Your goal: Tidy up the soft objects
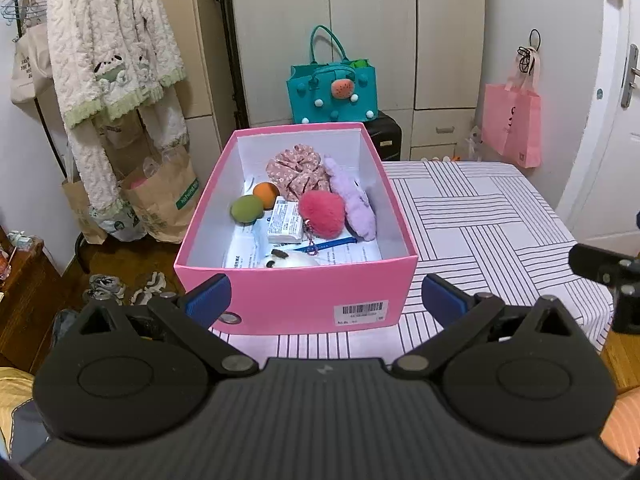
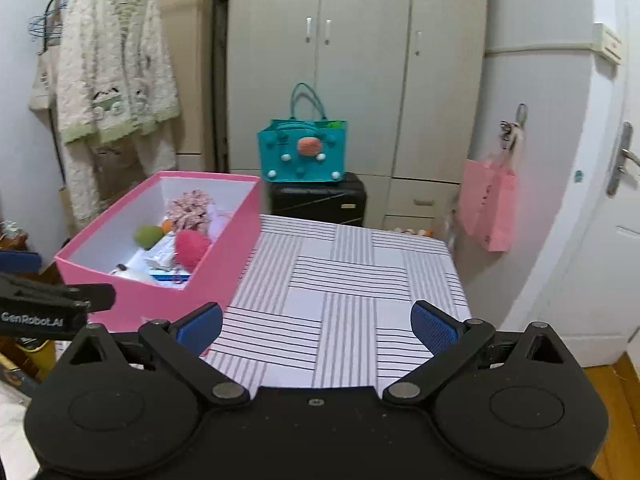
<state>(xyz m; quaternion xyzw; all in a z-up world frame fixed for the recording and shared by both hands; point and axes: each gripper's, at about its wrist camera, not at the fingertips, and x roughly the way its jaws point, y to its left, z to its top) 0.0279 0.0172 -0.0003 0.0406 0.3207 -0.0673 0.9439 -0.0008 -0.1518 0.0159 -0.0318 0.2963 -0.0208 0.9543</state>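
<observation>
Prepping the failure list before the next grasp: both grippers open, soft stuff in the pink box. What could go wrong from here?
1. The pink cardboard box sits at the striped tablecloth's left edge; a push could slide it off.
2. The fluffy red pompom touches the lilac plush toy and lies over the white packet, so the open left gripper may grab two.
3. The pompom's bead chain could snag.

1. Left wrist cam sits low behind its wide-spread fingers (image 1: pixel 208 294), looking forward and slightly down, close to the pink box (image 1: pixel 296 296) straight ahead between them.
2. Right wrist cam looks forward over the striped tablecloth (image 2: pixel 344 280) between its fingers (image 2: pixel 434 326); the box sits beyond the left one.
3. Both views share the box, tablecloth, teal bag (image 1: pixel 332 94) and wardrobe (image 1: pixel 360 20).
</observation>
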